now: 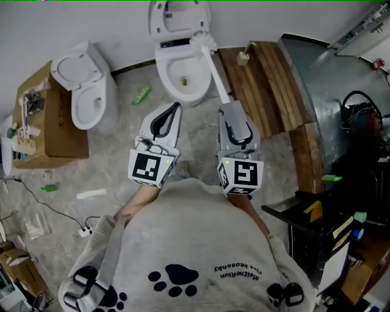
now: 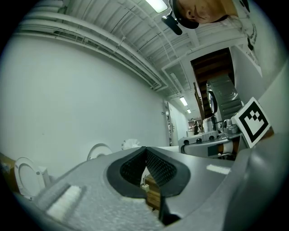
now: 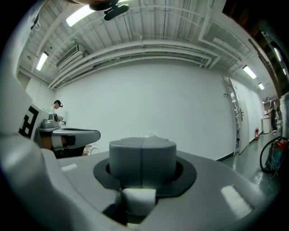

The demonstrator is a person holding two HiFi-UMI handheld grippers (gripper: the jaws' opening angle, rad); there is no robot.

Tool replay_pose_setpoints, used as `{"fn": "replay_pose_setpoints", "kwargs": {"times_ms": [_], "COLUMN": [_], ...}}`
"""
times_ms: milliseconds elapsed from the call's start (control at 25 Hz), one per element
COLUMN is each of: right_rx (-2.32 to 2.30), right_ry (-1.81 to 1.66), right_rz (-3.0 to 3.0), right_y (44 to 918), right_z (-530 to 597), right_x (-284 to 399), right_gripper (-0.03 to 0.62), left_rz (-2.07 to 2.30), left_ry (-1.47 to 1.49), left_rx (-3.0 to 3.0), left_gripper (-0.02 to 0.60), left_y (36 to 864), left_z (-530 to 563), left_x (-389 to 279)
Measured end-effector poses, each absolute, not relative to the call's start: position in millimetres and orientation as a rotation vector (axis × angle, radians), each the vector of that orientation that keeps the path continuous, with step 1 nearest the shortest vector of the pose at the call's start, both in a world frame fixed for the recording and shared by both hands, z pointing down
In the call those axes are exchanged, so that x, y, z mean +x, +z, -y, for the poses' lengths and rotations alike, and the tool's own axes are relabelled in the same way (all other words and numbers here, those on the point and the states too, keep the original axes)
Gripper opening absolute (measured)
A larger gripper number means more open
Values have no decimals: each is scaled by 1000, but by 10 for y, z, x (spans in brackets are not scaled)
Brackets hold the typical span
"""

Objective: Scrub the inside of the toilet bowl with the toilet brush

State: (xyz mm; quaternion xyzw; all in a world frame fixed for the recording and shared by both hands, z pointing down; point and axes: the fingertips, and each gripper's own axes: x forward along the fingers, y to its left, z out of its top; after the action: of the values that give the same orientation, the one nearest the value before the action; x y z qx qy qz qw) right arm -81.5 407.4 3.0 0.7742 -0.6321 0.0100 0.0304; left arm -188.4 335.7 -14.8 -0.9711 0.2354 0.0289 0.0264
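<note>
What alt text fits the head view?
Seen from above, the right gripper holds a white brush whose bristles sit at the back rim of an open toilet, not in the bowl. The left gripper is empty, jaws together. A second toilet stands left, wooden planks right.

Light was bright and even in the head view, with soft, faint shadows on the floor (image 1: 103, 158). Only the area from 2 to 5 o'clock fell dark. Ceiling strips gave the light: one lamp (image 2: 158, 4) glared at 12 o'clock in the left gripper view, another lamp (image 3: 79, 15) at 11 o'clock in the right. Both gripper views bent lines strongly and went black at the corners. Closest in, the left claw (image 2: 145, 153) and the brush (image 3: 139, 198) pinched in the right claw (image 3: 142, 155) looked soft.
</note>
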Motion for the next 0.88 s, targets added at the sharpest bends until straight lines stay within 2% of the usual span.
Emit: {"fn": "replay_pose_setpoints", "kwargs": {"times_ms": [880], "right_rx": [2337], "right_ry": [59], "right_rz": [1936], "right_y": [153], "right_z": [-3338], "right_x": [-728], "right_gripper": [152], "left_rz": [-727], "left_ry": [94], "left_rx": [-3096], "left_gripper": [-12], "left_y": [51], "left_z": [-2698], "left_x": [-1744]}}
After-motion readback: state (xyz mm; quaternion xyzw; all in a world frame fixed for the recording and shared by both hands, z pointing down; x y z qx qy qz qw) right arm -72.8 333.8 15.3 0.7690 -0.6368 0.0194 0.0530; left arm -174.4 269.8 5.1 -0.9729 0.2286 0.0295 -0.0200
